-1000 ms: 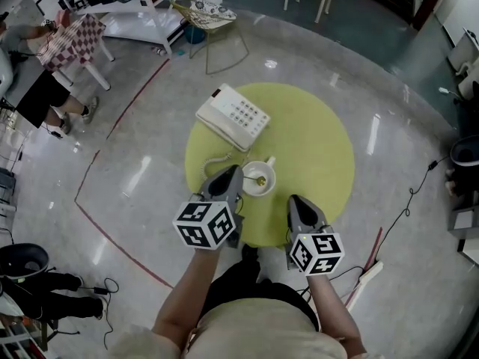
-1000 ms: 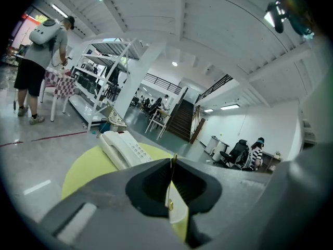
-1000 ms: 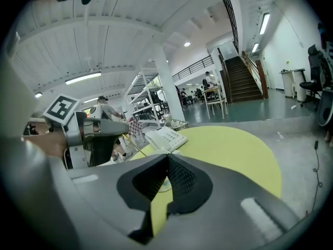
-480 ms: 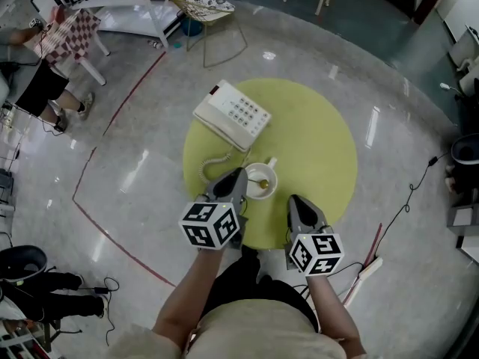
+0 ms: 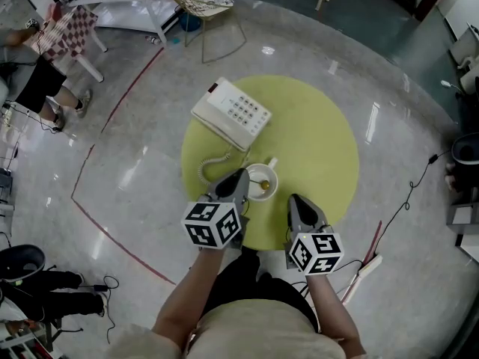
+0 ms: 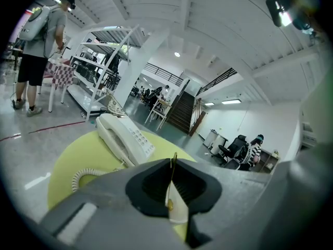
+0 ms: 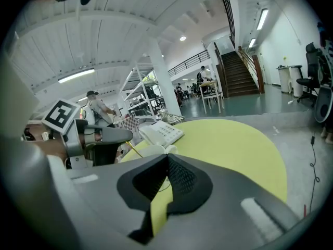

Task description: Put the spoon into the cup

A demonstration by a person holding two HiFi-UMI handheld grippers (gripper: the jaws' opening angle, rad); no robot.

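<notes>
Left claw (image 5: 241, 178) clamped on the spoon (image 5: 262, 183), tip already down in the cup (image 5: 274, 179), only letting go left; right claw (image 5: 295, 200) is closed on nothing.

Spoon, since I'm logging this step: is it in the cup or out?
In: the spoon has its bowl end inside the cup, handle clamped in the left gripper.

Table (image 5: 314, 140) yellow-green; cup (image 5: 273, 182) white; spoon (image 5: 260, 182) gold; telephone (image 5: 231, 114) off-white; floor (image 5: 135, 163) glossy grey, red line (image 5: 112, 232).
</notes>
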